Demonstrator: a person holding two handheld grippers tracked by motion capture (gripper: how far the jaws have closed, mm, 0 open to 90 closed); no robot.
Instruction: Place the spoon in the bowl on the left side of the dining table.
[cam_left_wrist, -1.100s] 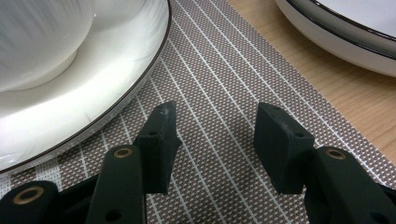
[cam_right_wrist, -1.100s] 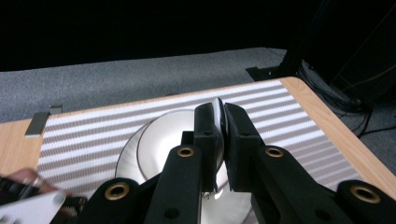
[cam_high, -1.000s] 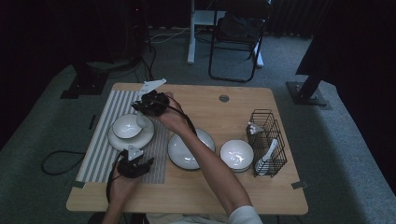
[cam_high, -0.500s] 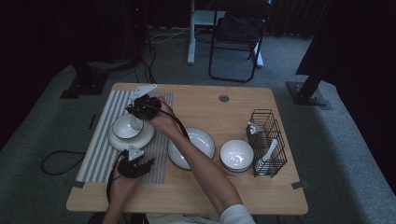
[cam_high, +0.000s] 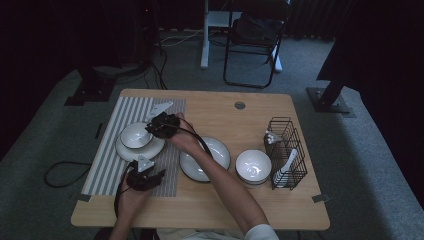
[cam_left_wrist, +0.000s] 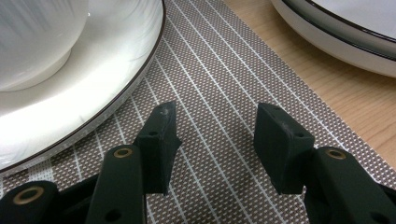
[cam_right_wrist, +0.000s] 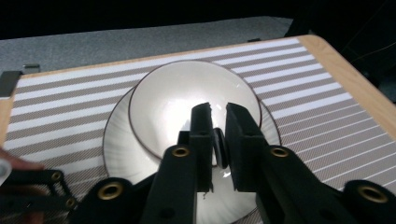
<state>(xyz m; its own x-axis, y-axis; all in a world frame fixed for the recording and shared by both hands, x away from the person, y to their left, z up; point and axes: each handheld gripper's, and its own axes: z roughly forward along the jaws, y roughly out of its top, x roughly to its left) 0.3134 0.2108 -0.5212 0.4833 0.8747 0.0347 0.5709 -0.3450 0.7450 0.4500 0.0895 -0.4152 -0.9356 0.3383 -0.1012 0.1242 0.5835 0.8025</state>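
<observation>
A white bowl (cam_high: 135, 135) sits on a white plate (cam_high: 156, 148) at the middle of the striped placemat (cam_high: 107, 165), the landmark of this table scene. The right gripper (cam_high: 151, 128) reaches over the bowl's right rim; seen in the right gripper view, its jaws stand astride the rim of the bowl (cam_right_wrist: 159, 112), nearly together and just easing apart, the rim still between them. Just in front of the plate, at the placemat's near right corner, the left gripper (cam_high: 159, 173) rests with jaws wide apart and nothing between them. Off the placemat's right edge lie a second plate (cam_high: 218, 150), another bowl (cam_high: 253, 166) and a wire rack (cam_high: 286, 150).
</observation>
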